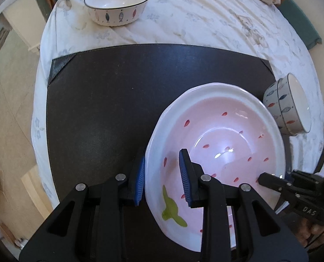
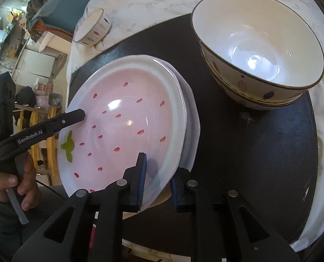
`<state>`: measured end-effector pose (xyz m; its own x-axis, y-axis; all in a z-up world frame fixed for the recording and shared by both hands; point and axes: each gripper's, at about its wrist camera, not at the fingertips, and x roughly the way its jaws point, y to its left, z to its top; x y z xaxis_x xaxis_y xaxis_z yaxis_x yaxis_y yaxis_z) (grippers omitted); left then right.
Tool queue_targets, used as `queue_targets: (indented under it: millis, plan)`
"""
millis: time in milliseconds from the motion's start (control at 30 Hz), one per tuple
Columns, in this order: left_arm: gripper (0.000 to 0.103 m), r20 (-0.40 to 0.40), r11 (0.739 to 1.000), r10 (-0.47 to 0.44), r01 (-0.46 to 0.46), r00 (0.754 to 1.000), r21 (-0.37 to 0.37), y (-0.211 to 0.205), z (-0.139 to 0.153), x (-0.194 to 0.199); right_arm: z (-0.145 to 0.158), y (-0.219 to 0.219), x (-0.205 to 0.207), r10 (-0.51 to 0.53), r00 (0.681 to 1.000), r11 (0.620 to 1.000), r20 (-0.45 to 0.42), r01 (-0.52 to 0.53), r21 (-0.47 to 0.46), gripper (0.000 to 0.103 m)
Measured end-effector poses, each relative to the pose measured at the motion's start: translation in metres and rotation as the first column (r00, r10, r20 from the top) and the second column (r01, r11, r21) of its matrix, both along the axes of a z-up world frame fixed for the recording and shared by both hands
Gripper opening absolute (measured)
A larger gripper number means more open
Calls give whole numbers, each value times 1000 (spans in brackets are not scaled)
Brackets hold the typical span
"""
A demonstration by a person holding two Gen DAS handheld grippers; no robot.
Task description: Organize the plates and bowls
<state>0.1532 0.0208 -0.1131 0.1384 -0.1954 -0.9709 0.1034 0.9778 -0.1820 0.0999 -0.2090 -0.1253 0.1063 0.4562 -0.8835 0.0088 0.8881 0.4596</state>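
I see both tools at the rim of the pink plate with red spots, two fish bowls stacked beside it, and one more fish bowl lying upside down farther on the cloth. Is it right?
Not quite. The far fish bowl stands upright, its opening facing up; the left wrist view shows it. The rest holds: both tools, left and right, straddle the pink plate's rim, with the stacked bowls beside it.

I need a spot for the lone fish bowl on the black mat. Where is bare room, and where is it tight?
Free: the mat's left half, between its far-left corner and the pink plate, and the strip beyond that plate. Crowded: the right side, where the stacked bowls stand near the plate and both tongs straddle its rim. The lone fish bowl sits on the cloth beyond.
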Motion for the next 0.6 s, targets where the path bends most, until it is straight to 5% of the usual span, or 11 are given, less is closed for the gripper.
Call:
queue_targets:
  millis: [600]
  plan:
    - [30, -4, 995, -64, 64, 998, 79, -13, -9, -4, 4, 8, 2, 61, 998, 997, -12, -61, -52, 25]
